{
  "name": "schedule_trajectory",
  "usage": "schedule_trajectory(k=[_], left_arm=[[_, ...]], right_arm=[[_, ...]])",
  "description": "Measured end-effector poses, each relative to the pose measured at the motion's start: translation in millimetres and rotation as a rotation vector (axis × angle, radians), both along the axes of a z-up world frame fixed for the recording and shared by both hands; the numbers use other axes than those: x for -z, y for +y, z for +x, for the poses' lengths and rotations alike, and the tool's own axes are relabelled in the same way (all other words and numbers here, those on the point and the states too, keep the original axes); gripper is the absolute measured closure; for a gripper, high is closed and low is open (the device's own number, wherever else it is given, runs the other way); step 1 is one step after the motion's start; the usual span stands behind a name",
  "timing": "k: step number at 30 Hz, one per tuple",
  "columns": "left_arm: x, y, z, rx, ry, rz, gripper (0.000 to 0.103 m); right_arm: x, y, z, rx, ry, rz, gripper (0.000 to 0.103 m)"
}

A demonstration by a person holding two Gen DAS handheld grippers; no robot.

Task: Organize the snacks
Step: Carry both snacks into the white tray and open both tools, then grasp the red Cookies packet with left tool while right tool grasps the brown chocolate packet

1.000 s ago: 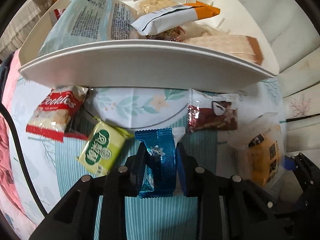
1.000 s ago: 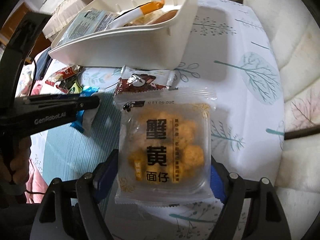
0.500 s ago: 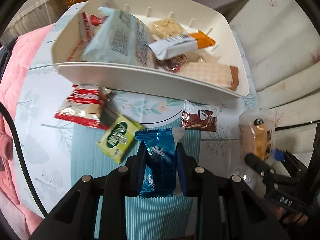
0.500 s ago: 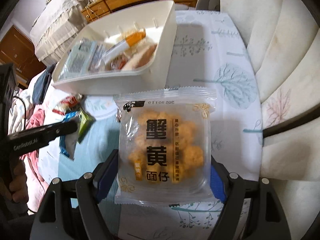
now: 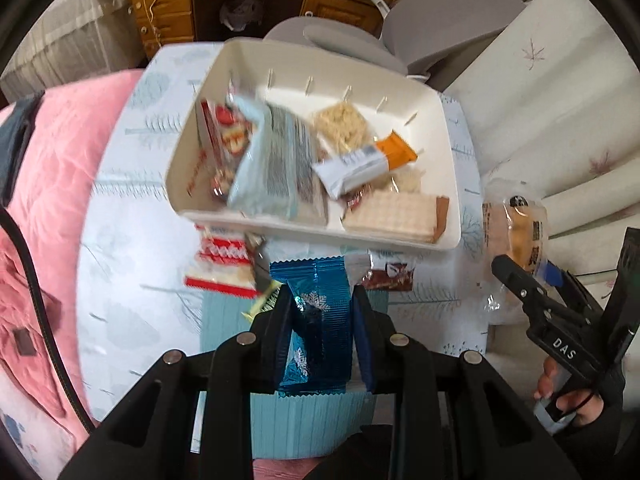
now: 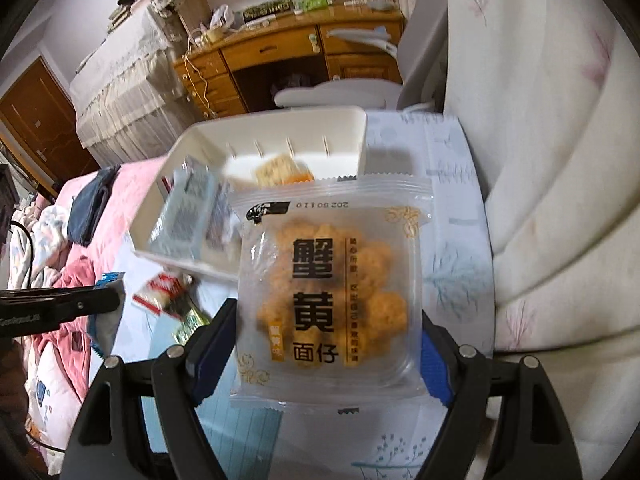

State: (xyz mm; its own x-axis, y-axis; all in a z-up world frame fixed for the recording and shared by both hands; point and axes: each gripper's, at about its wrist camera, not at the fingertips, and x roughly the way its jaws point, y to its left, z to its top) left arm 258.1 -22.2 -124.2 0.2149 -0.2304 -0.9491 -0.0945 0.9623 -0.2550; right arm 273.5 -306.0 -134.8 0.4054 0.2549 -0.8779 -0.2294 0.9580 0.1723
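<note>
The left gripper (image 5: 320, 320) pinched a crinkly blue foil packet (image 5: 316, 320); the right gripper (image 6: 324, 344), spread wide, clasped a clear square pack of orange puffs (image 6: 328, 292). Both hung above the white plastic bin (image 5: 440, 140). Slick film could slip free, missing the crowded bin.

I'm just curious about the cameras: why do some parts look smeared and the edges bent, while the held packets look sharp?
Left wrist view: the white plastic bin and its snacks are motion-smeared, yet the shiny blue foil packet between the jaws is crisp. Right wrist view: the clear packet of orange snack balls is sharp and the wooden desk is soft. Both views curve toward dark rounded corners.
</note>
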Motion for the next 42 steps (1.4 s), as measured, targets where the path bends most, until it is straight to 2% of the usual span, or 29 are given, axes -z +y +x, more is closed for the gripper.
schedule_trajectory(k=[5,12,21,24,26,29,31,33,42], left_arm=[[-18.8,14.6,21.1,0.003,0.013,-0.017,0.076],[-33.7,25.7,54.9,0.030,-0.030,-0.003,0.076],[-31.1,29.1,94.1,0.073,-0.060,-0.008,0.076],[-26.7,26.1,104.1,0.089,-0.071,-0.036,0.076],[-24.0,23.8,109.6,0.098,-0.082,-0.054,0.068],[-21.1,19.3,113.7,0.108,-0.087,-0.063,0.048],[-20.1,16.0,113.7,0.115,-0.084,-0.067,0.046],[-19.9,13.9,111.7,0.117,-0.083,-0.071,0.037],[-19.6,10.4,90.5,0.082,-0.058,-0.061,0.034]], right_arm=[[-14.7,12.9,18.0,0.006,-0.044,0.016,0.022],[-28.2,35.3,41.9,0.012,-0.083,0.036,0.021],[-24.9,59.3,64.7,0.013,-0.084,0.049,0.021],[-19.2,62.8,70.0,0.030,-0.072,0.051,0.021],[-16.6,63.1,72.3,0.044,-0.072,0.045,0.021],[-17.5,57.2,74.5,0.070,-0.092,0.060,0.020],[-19.7,51.4,75.3,0.088,-0.094,0.080,0.016],[-21.0,46.6,74.2,0.099,-0.098,0.083,0.015],[-17.0,29.4,57.5,0.122,-0.069,0.087,0.015]])
